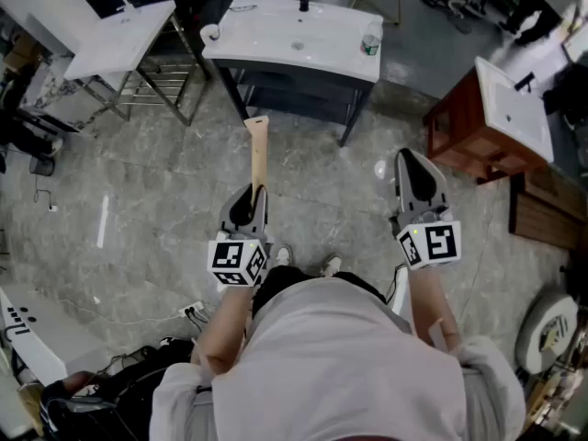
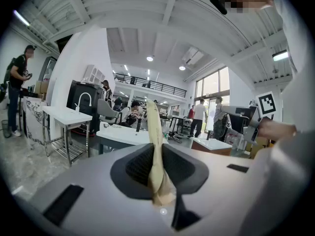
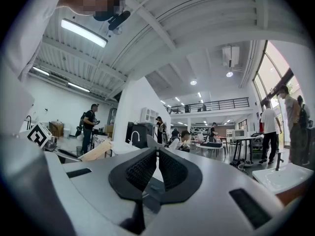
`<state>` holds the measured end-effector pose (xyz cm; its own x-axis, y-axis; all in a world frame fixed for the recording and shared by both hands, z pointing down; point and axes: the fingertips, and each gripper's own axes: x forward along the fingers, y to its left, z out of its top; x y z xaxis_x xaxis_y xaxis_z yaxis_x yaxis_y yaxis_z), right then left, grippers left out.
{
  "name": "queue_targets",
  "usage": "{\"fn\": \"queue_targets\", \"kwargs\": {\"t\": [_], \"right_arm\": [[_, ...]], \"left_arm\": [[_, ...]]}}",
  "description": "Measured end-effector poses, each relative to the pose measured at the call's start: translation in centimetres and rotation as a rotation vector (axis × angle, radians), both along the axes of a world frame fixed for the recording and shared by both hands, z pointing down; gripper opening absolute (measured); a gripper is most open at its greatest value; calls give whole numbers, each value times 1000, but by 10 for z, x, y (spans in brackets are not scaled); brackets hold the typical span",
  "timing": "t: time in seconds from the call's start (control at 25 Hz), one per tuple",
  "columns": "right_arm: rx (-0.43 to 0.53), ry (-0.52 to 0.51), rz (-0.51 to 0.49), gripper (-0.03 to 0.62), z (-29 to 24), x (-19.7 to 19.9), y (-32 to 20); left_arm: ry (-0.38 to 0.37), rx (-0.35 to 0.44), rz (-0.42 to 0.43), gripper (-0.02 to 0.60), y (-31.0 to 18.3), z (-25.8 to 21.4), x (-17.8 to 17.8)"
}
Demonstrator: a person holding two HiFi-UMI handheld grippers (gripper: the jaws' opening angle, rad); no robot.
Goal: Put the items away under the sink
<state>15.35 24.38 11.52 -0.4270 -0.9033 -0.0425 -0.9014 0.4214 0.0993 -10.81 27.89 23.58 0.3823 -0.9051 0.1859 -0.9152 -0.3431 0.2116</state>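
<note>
Grey marbled floor [image 1: 129, 182] fills the space below me in a showroom of sinks. My left gripper [image 1: 248, 206] [image 2: 156, 167] has its jaws clamped on the near end of a flat wooden strip [image 1: 256, 154] [image 2: 153, 132], which sticks out forward past the tips toward the dark vanity. My right gripper [image 1: 415, 178] [image 3: 156, 169] has its jaws drawn almost together, with nothing between the ribbed pads. Both grippers hover over bare floor, well apart. Ahead stands the vanity with its white sink top [image 1: 266, 37], and a small green-banded container [image 1: 370, 43] sits on its right corner. To the right stands a brown cabinet [image 1: 464, 131].
</note>
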Motion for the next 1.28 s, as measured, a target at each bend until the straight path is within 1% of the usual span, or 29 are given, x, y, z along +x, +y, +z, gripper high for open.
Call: {"fn": "queue_targets", "kwargs": {"t": [0.16,0.32,0.4,0.52,0.68,0.88,1.0,1.28], "right_arm": [[13,4,10,43,0,11,-4],[8,4,39,43,1,37,-12],[12,7,48,43,1,47,-15],[18,0,42,43,-1,56,-15],[28,-55,-17,44,-3,60,-13],[34,-49,-63,44,-2,66,-13],[26,-61,-68,44,1,76,-14],[31,-59,-62,44,1,86,-21]], "left_arm": [[-3,24,-12,58,-2,-10,-5],[-22,44,-68,58,-10,-17,-25],[-29,51,-89,57,-12,-19,-28],[-31,53,-104,57,-9,-20,-21],[-30,45,-123,57,-3,-17,-9],[-30,52,-175,57,1,-17,-4],[-27,63,-204,58,-2,-19,-2],[-32,85,-186,57,-23,-23,7]]}}
